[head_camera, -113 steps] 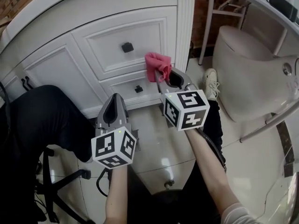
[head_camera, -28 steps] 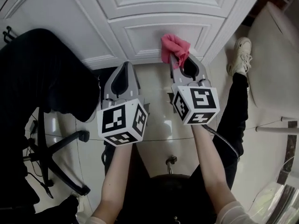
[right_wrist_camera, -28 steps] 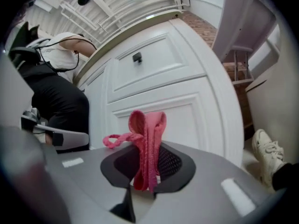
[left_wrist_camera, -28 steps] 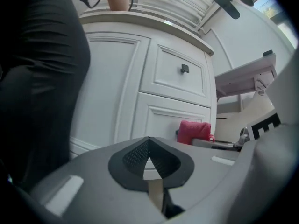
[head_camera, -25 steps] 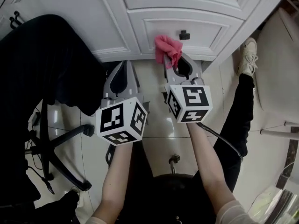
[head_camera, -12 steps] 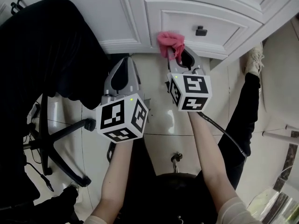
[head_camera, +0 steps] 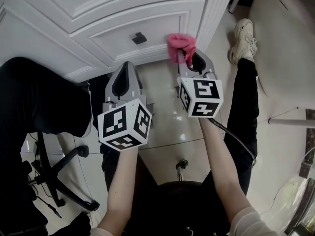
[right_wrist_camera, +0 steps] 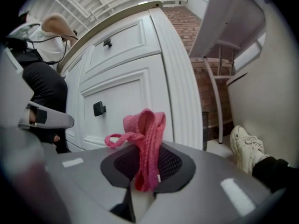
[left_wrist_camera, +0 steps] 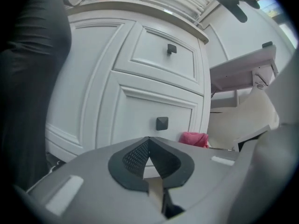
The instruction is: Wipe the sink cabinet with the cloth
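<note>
Our right gripper [head_camera: 188, 58] is clenched on the pink cloth [head_camera: 180, 43]; in the right gripper view the cloth rises in a folded bunch from between the jaws, with one thin loop drooping to the left. The bunch sits at the lower right corner of the sink cabinet's [head_camera: 98, 14] bottom drawer, just left of the fluted corner post [head_camera: 216, 4]. We cannot tell whether it is pressing on the white panel or just short of it. The dark square knob [head_camera: 139, 38] of that drawer lies to the cloth's left. Our left gripper [head_camera: 124, 75] is to the left of the right one and a little nearer to us. Its jaws are closed together on nothing, and it points at the foot of the cabinet without touching it. Under both grippers is the glossy tiled floor [head_camera: 172, 117]. A white shoe [head_camera: 243, 33] rests on the floor to the right of the cloth, and beyond it stands a white toilet [head_camera: 290, 43]. At the near left we see a person in black clothing [head_camera: 34, 107] and the base of a wheeled chair [head_camera: 54, 181].
</note>
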